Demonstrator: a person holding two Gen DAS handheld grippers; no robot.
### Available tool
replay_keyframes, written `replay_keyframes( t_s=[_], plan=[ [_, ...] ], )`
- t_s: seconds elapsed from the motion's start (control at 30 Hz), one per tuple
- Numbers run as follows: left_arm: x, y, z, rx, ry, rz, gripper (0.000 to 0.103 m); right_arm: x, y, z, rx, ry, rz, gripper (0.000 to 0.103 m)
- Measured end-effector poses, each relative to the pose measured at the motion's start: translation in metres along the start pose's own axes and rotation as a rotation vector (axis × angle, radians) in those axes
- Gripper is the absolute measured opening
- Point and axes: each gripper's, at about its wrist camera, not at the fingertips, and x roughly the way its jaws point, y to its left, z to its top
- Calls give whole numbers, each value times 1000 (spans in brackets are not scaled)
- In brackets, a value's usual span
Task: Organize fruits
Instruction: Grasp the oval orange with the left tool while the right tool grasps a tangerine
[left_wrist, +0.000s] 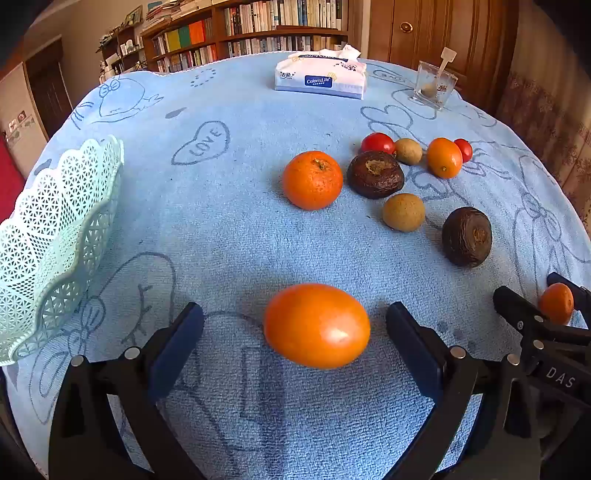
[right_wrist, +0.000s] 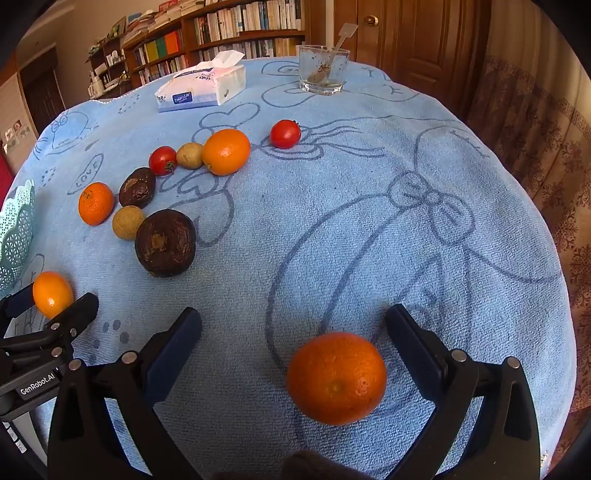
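My left gripper stands open low over the blue cloth. A smooth orange fruit lies between its fingers, touching neither. My right gripper is open too, straddling a dimpled orange with gaps on both sides. A pale green lattice basket sits at the left edge and shows no fruit inside. Further back lie a mandarin, two dark brown fruits, two small tan fruits, two red tomatoes and another orange fruit.
A tissue pack and a glass holding a white stick stand at the far side of the round table. Its edge curves close on the right beside patterned fabric. Bookshelves and a wooden door stand behind.
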Motion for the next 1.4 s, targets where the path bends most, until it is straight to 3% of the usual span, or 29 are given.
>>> replay_keyframes(
  t_s=[1.4],
  plan=[
    [2,-1,0,3,0,4,100,-4,1,-4,-48,9,6,98]
  ],
)
